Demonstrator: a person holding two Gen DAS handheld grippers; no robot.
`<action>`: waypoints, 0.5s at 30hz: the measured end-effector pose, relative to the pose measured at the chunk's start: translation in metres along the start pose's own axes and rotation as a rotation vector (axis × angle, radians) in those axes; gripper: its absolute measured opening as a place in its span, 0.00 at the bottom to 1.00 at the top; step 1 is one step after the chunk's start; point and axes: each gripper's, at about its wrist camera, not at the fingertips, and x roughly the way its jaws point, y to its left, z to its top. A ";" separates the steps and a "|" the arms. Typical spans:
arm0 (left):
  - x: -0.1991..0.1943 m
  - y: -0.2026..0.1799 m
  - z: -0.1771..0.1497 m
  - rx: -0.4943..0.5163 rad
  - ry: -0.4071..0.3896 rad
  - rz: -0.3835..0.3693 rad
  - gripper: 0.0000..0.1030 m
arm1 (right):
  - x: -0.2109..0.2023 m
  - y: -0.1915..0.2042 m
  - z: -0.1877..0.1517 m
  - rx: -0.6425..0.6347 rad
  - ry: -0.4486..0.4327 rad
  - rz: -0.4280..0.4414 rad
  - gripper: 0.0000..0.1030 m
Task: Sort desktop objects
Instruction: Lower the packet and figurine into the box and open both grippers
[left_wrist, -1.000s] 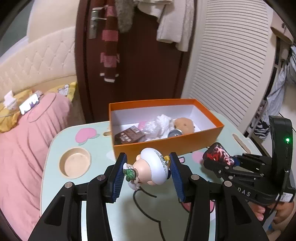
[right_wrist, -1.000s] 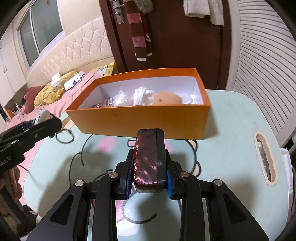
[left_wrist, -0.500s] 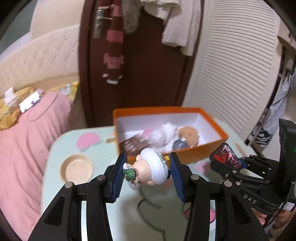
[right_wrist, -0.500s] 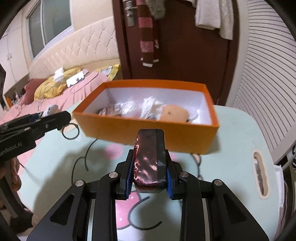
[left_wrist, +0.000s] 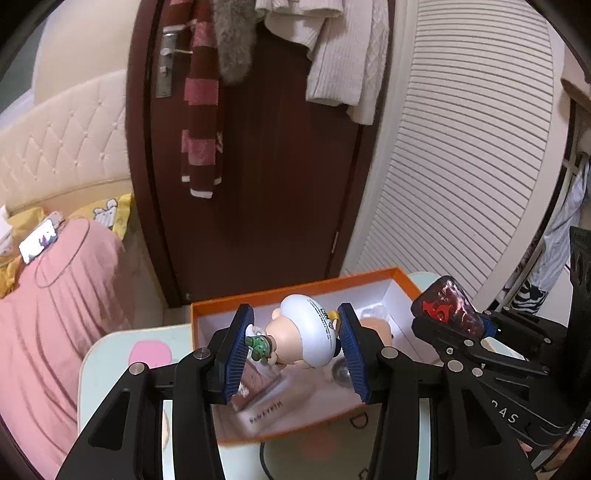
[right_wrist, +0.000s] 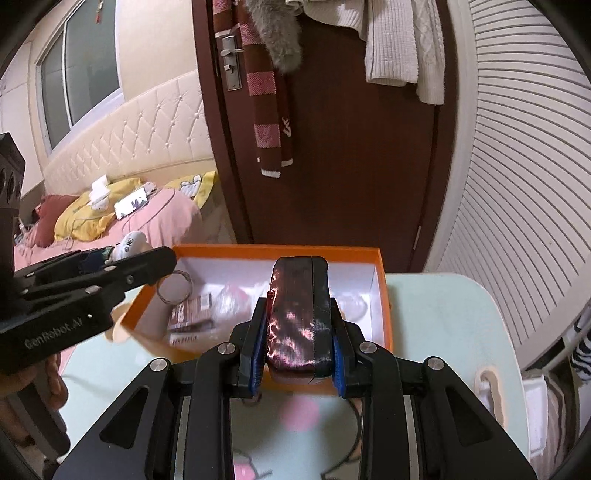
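My left gripper (left_wrist: 295, 345) clamps the white-capped figurine (left_wrist: 308, 334) between its blue pads, hanging over the orange box (left_wrist: 295, 288). My right gripper (right_wrist: 298, 354) is closed on the dark red pouch (right_wrist: 299, 314), at the box's six o'clock wall. Inside lie a brown packet (right_wrist: 194, 312), clear wrapping (right_wrist: 231, 297) and a tan round thing (left_wrist: 380, 328).
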 end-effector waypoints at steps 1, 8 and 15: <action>0.003 0.001 0.002 0.000 0.002 0.001 0.44 | 0.003 0.000 0.003 0.003 0.000 0.000 0.29; 0.028 0.006 0.008 0.008 0.036 0.020 0.44 | 0.031 -0.001 0.016 0.013 0.037 0.004 0.29; 0.047 0.012 0.006 -0.005 0.084 0.017 0.44 | 0.059 -0.005 0.019 0.030 0.099 0.019 0.29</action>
